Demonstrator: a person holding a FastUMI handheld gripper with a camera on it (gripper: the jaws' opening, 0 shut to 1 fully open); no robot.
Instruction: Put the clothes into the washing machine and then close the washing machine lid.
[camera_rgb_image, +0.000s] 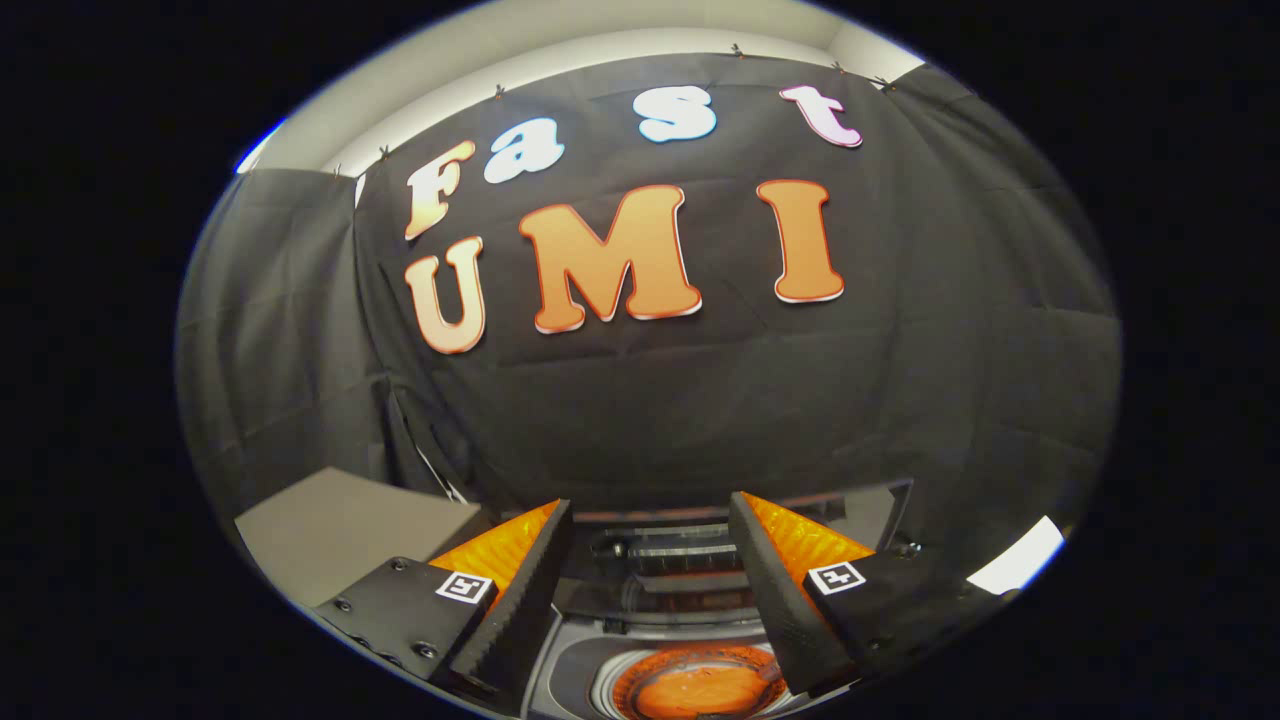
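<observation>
My gripper (650, 510) is open, with nothing between its fingers, and hangs above the washing machine (575, 670). Between the fingers and below them I look down into the machine's round drum opening (700, 690). Something orange lies inside; I cannot tell whether it is cloth or a reflection. The lid (680, 550) stands raised at the back of the machine, just beyond the fingertips, its dark panel facing me.
A grey flat surface (340, 530) lies to the left of the machine, beside the left finger. A white patch (1015, 570) shows low on the right. The black cloth wall (700, 400) hangs close behind the machine.
</observation>
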